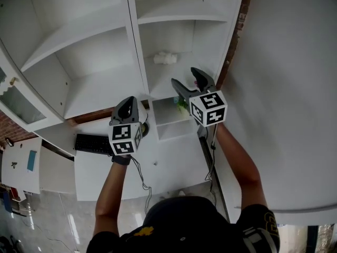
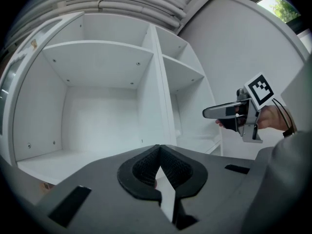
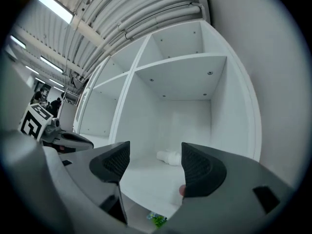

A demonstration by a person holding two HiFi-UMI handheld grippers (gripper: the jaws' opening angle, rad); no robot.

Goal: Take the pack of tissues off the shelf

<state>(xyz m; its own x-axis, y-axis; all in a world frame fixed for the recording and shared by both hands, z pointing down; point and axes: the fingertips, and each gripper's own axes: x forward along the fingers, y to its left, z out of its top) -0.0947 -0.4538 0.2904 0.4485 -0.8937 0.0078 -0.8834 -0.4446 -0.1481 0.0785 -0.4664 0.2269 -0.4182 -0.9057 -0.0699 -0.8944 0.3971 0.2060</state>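
The white pack of tissues (image 1: 165,58) lies at the back of the right-hand shelf compartment; in the right gripper view the pack (image 3: 169,156) sits beyond and between the jaws. My right gripper (image 1: 188,79) is open at the front of that compartment, some way short of the pack, with nothing between its fingers; its jaws (image 3: 155,165) stand wide apart. My left gripper (image 1: 130,106) is shut and empty, held lower in front of the left compartment; its pads (image 2: 157,172) meet at the tips. The right gripper (image 2: 229,112) shows in the left gripper view.
The white shelf unit (image 1: 138,46) has a vertical divider and several bare boards. A small white open box (image 1: 171,121) stands on the desk below, a green item (image 3: 157,220) beside it. A black keyboard (image 1: 90,144) lies at the left. A glass cabinet door (image 1: 16,101) hangs open.
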